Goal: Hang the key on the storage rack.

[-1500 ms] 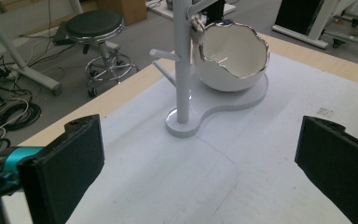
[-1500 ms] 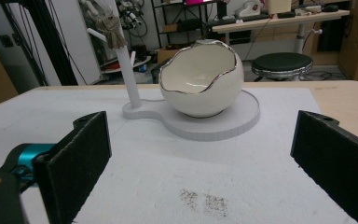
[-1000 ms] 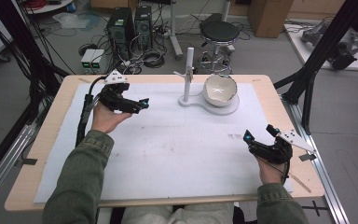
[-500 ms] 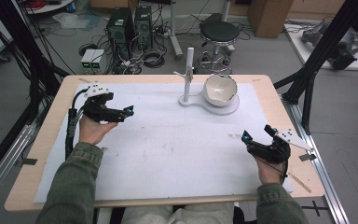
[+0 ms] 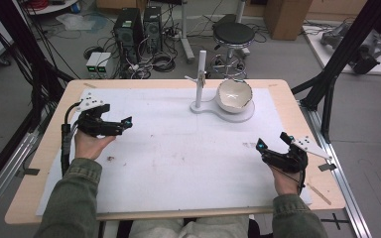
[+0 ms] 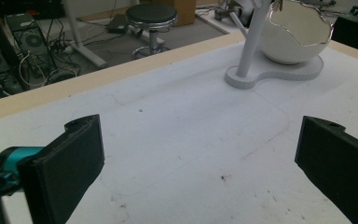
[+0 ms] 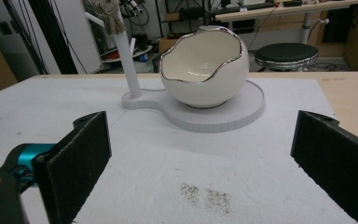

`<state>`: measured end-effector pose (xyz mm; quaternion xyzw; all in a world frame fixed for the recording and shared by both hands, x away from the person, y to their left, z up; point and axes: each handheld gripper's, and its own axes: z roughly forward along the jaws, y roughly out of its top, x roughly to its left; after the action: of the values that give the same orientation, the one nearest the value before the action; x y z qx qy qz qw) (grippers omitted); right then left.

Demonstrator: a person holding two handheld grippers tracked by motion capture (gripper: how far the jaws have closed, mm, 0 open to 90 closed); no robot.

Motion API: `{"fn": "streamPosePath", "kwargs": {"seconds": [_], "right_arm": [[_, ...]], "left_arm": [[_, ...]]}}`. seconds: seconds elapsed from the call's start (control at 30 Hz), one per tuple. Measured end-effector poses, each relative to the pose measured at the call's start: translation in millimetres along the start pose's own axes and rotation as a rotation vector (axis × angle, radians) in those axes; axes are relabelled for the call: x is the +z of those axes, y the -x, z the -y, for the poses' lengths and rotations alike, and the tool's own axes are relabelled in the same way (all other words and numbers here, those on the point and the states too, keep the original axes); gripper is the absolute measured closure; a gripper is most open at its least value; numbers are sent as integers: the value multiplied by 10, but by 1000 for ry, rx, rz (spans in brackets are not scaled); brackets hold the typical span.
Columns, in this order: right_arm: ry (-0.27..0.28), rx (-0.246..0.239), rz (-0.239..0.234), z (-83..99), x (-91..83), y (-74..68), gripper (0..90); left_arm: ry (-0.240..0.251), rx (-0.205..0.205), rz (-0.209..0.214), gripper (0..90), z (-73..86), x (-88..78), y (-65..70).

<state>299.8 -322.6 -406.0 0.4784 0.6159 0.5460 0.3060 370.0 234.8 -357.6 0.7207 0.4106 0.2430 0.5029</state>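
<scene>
A white egg-shaped bowl (image 5: pixel 234 95) with a jagged silver rim sits on a white flat stand (image 5: pixel 243 115) at the back of the table, beside a white upright post (image 5: pixel 200 74). The bowl (image 7: pixel 204 74) looks empty in the right gripper view, and it also appears as the bowl (image 6: pixel 296 30) at the top right of the left gripper view. My left gripper (image 5: pixel 126 123) hovers over the left of the mat, open, holding nothing. At the right, near the front, my right gripper (image 5: pixel 261 147) is open too, with nothing in it.
A white mat (image 5: pixel 178 158) covers the wooden table (image 5: pixel 44 163). Small dark stains (image 7: pixel 207 195) mark the mat in front of the right gripper. Beyond the far edge stand a black stool (image 5: pixel 233 34), computer towers (image 5: pixel 136 25) and cables on the floor.
My left hand has drawn back toward the near left with its gripper still open. The right gripper has barely shifted.
</scene>
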Motion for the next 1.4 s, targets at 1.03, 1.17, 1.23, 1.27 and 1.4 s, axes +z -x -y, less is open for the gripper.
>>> {"fn": "streamPosePath", "kwargs": {"seconds": [1.03, 1.17, 1.23, 1.27, 1.4], "right_arm": [[4, 9, 3, -1, 1, -8, 38], [4, 8, 2, -1, -1, -10, 38], [6, 15, -2, -3, -3, -16, 38], [7, 14, -3, -2, -2, -16, 38], [4, 16, -12, -1, 3, -21, 38]], "left_arm": [[159, -74, -231, 16, 557, -533, -220], [186, -66, -258, 16, 656, -610, -222], [193, -80, -272, 16, 699, -650, -224], [203, -88, -275, 16, 718, -671, -226], [220, -103, -300, 16, 783, -726, -224]]}}
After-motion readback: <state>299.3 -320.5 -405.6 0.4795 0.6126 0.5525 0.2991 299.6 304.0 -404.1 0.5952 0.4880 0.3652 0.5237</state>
